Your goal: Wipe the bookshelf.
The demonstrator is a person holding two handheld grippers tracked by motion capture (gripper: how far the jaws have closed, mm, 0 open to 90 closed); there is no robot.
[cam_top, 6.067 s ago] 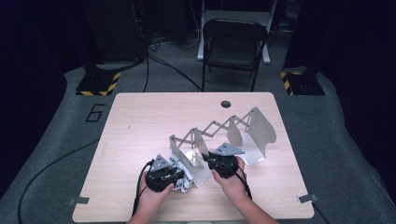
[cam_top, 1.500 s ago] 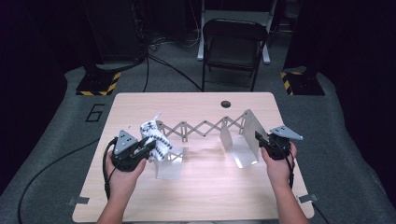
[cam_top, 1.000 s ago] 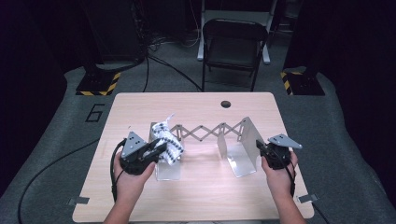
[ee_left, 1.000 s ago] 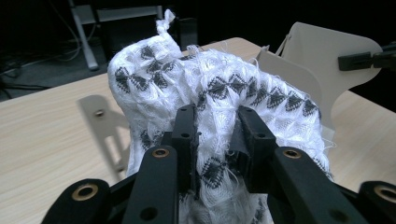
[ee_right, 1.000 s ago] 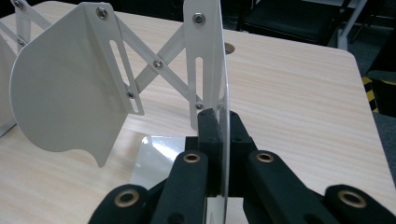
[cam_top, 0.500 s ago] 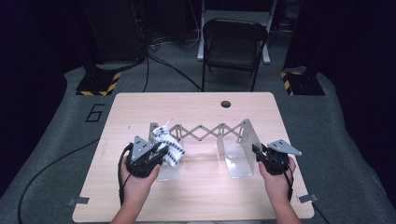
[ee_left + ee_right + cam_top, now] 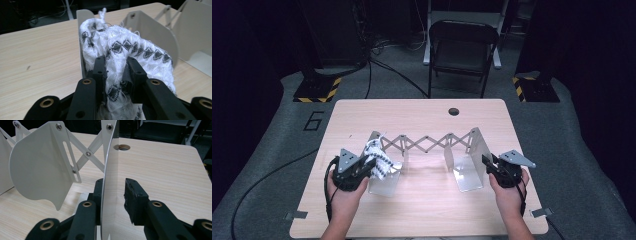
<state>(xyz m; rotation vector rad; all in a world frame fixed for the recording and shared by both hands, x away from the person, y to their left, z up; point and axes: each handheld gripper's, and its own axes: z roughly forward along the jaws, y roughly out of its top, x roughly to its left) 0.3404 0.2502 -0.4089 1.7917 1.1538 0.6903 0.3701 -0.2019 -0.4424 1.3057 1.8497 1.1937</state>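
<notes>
Gripping a white knitted cloth with black diamond pattern (image 7: 120, 52), the left tool (image 7: 113, 68) has its two black jaws pressed into the bunched fabric from both sides. That cloth sits against the left end plate (image 7: 382, 165) of the pale metal expanding rack with scissor-lattice links (image 7: 427, 145), which stands stretched out across the middle of the light wooden counter (image 7: 422, 115). Seen from the high view, the cloth (image 7: 378, 159) drapes over the top of that left plate, and the left tool (image 7: 362, 167) lies just beside the rack on its near left side, held in the person's left hand (image 7: 343, 192).

At the opposite end of the rack, the right tool (image 7: 113, 192) has its jaws set on either side of the right end plate (image 7: 110, 170). They have just been opening: the left jaw lies against the sheet, while the right one stands clear of it with a visible gap. In the high view the right tool (image 7: 492, 165) sits just right of that plate (image 7: 477, 155), with the right hand (image 7: 508, 192) behind it.

A round cable hole (image 7: 454, 111) lies in the counter beyond the rack, and a dark folding chair (image 7: 462, 50) stands farther back on the floor.
</notes>
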